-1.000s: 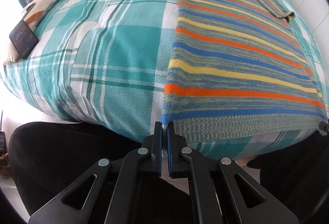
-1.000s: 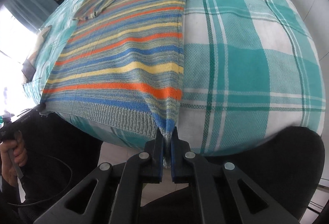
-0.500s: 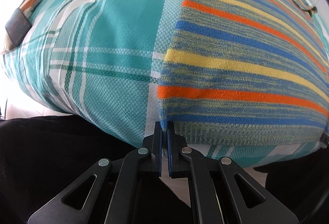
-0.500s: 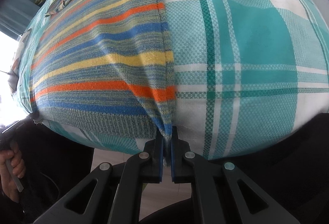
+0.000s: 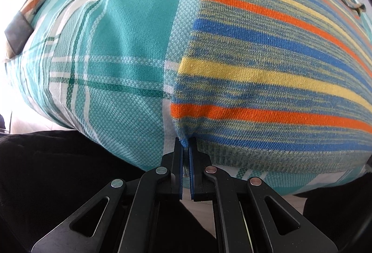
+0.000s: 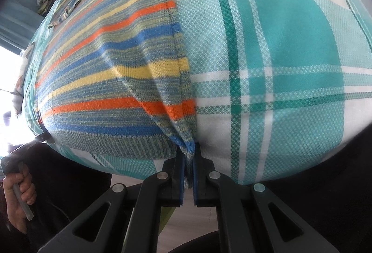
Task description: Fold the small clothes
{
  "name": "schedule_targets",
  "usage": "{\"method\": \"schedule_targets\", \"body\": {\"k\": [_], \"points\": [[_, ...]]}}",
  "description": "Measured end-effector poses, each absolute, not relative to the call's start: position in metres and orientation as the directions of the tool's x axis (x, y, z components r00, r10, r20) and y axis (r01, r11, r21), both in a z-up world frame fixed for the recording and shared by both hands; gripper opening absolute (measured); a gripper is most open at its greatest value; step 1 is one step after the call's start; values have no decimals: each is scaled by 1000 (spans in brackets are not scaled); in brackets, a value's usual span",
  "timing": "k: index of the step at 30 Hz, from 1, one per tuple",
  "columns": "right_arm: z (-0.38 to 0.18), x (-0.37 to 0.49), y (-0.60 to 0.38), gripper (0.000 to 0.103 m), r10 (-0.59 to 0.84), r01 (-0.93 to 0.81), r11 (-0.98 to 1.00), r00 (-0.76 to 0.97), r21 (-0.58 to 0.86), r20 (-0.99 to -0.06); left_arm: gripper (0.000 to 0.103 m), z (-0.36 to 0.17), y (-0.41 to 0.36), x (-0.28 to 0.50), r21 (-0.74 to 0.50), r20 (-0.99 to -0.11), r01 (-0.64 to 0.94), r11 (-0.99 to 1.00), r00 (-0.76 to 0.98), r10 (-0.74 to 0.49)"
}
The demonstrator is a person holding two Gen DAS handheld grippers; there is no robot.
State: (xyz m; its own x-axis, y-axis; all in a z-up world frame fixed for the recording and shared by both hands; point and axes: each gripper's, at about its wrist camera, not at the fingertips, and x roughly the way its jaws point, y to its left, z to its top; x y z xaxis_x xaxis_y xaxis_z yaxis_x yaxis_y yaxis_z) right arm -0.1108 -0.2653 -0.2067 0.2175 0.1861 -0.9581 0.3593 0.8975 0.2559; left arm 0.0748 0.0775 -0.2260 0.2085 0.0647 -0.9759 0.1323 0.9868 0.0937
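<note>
Left wrist view: my left tongs (image 5: 185, 143) pinch one hem corner of the sweater (image 5: 279, 62), my right tongs (image 6: 188, 148) the other, keeping its bottom edge taut on the bed (image 5: 116, 43) for folding

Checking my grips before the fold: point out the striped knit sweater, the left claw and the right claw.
striped knit sweater (image 5: 267, 81), left wrist view, on the yellow stripe.
left claw (image 5: 185, 144), left wrist view, between its fingertips, shut on the hem corner.
right claw (image 6: 188, 150), right wrist view, between its fingertips, shut on the other hem corner.
</note>
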Motion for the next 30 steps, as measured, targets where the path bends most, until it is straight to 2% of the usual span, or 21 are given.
{"method": "schedule_targets", "body": {"k": [13,15,18,20,22,27,29,30], "points": [[-201,-125,-265,4,183,379,886,241,266,-953,4,-228,69,59,121,-972,152,981,221,85],[-202,-127,-266,5,195,394,876,241,280,-951,7,-227,69,57,131,-970,157,979,224,94],[-205,-134,-269,13,233,426,849,228,313,-945,18,-226,71,49,148,-970,158,976,215,112],[-208,-140,-270,22,242,452,837,202,309,-949,37,-224,74,44,162,-969,147,976,209,130],[-209,-146,-271,28,230,472,833,177,287,-957,51,-221,82,35,157,-971,130,979,202,129],[-177,-156,-280,31,174,464,850,203,251,-964,58,-183,104,17,144,-954,76,987,274,118],[-144,-154,-292,33,88,437,878,252,194,-964,75,-155,113,13,125,-927,52,991,362,98],[-125,-150,-298,35,43,418,893,283,164,-958,77,-143,117,14,120,-908,42,992,409,92]]}}
